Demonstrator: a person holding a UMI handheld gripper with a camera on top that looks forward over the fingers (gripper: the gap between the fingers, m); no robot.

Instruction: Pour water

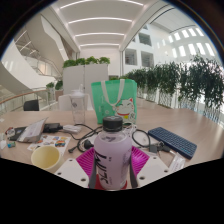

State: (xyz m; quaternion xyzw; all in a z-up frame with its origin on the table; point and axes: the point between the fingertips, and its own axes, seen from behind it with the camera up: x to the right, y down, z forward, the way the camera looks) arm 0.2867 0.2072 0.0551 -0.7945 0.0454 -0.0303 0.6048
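Pink pads on both fingers of my hand-held gripper press against the sides of a plastic bottle, so the gripper is pinching it at the middle of its body. The bottle stands upright between the fingers, with a white label with pink print and a dark cap on top. I cannot tell whether its base touches the tabletop or hangs a little over it, because the bottom is hidden.

To the left of the bottle, near the left finger, there is a pale yellow cup with its mouth open upward. I judge this is where the water should go. Beyond the bottle I see a green bag, some cables, a dark keyboard to the right, and small things scattered on the left side of the tabletop.

About handling: the bottle seems thin plastic, so I think it will give way if I squeeze hard, and smooth, so it may slip when tilted. If it is full, it will be rather heavy and the weight will shift as I tip it. Holding at the middle, as now, seems good to me. The cap looks still on, which would stop any pouring.
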